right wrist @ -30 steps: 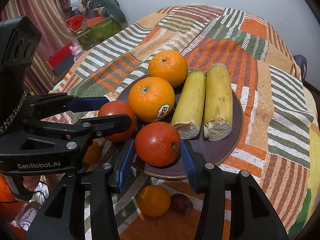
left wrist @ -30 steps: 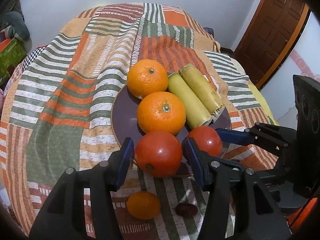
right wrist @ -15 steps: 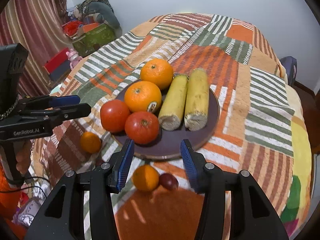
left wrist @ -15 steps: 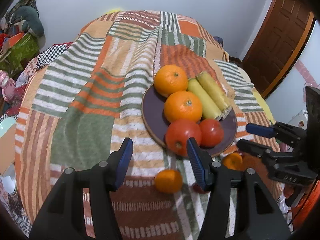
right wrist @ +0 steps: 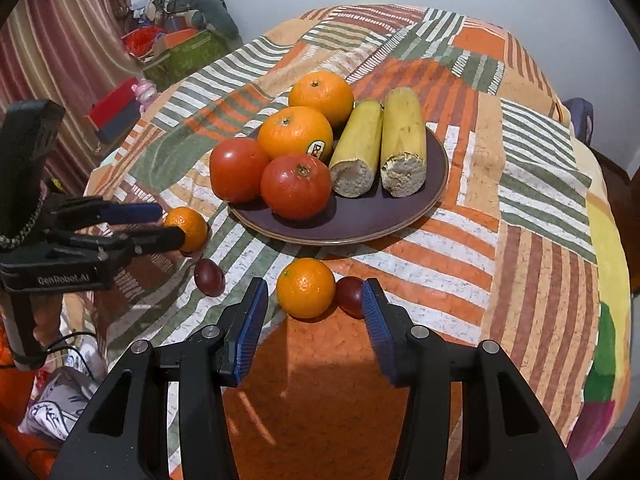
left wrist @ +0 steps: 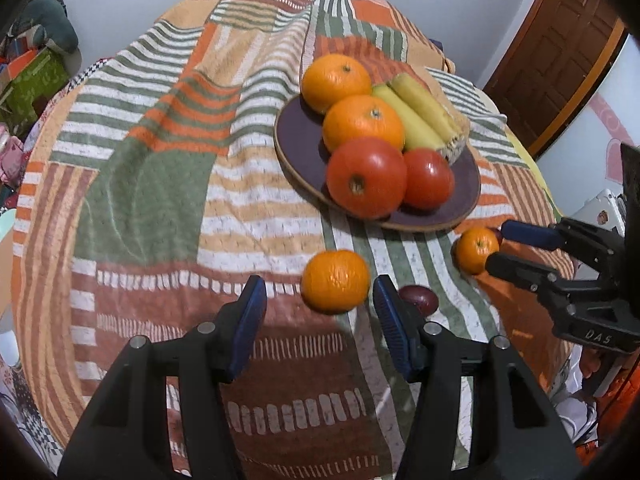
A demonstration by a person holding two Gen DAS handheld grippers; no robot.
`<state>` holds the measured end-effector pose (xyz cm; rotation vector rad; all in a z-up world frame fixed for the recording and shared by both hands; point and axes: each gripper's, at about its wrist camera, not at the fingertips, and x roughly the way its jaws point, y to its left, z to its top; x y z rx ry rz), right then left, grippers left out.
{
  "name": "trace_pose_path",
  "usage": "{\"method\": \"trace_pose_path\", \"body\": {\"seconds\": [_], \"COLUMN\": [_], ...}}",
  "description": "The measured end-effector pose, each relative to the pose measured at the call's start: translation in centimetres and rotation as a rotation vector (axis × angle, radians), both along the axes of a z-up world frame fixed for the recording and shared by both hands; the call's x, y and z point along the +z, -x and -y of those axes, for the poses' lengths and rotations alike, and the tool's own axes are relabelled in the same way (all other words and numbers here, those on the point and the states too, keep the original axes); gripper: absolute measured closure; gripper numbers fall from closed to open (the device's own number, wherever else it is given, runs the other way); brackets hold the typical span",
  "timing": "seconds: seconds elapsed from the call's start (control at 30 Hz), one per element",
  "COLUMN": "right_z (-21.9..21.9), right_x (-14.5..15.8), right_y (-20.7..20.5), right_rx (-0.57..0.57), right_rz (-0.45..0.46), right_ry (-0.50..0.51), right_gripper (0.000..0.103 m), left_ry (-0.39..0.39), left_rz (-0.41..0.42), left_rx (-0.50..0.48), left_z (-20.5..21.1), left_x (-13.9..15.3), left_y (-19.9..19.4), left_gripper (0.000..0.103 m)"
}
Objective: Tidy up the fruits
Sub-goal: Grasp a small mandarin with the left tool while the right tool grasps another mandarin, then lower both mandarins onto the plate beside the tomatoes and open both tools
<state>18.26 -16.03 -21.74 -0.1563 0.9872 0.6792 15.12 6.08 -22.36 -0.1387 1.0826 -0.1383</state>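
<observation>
Both grippers wide, empty. Left gripper (left wrist: 318,308) faces a small mandarin (left wrist: 335,281) just ahead of its pads, on the cloth near the plate (left wrist: 298,148). Right gripper (right wrist: 314,314) likewise faces another mandarin (right wrist: 305,288), plum (right wrist: 350,296) touching its right.

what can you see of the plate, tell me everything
The plate is round, shallow and dark purple-brown with a thin tan rim, glazed like ceramic. It lies flat on the patchwork cloth. On it sit two oranges, one with a sticker, two tomatoes at its near edge, and two yellowish cut stalks side by side. Its near right part is bare. Neither gripper touches it.
</observation>
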Motion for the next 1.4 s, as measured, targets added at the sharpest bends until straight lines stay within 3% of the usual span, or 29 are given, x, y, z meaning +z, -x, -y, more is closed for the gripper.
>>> {"method": "trace_pose_path", "body": {"seconds": [0.3, 0.47, 0.57, 0.67, 0.97, 1.4], "right_z": [-1.0, -1.8, -2.1, -2.4, -1.8, -0.9], "right_x": [0.3, -0.6, -0.6, -0.9, -0.2, 2.5], "right_y": [-0.1, -0.2, -0.3, -0.4, -0.4, -1.9], "right_rx": [0.023, 0.036, 0.044, 0.05, 0.045, -0.014], "right_rz": [0.028, 0.033, 0.049, 0.06, 0.05, 0.128], "right_ry": [-0.01, 0.027, 0.043, 0.069, 0.028, -0.019], "right_gripper": [0.059, 0.06, 0.06, 0.072, 0.073, 0.073], "left_ry": [0.013, 0.023, 0.02, 0.029, 0.012, -0.014], "left_rz": [0.004, 0.004, 0.011, 0.011, 0.059, 0.161], "left_rx": [-0.015, -0.029, -0.03, -0.025, -0.001, 0.024], "left_z": [0.7, 0.9, 0.9, 0.8, 0.0, -0.5], "left_x": [-0.7, -0.9, -0.9, -0.9, 0.9, 4.4], "left_y": [-0.3, -0.7, -0.7, -0.7, -0.4, -3.5], "left_gripper": [0.048, 0.065, 0.065, 0.066, 0.066, 0.066]}}
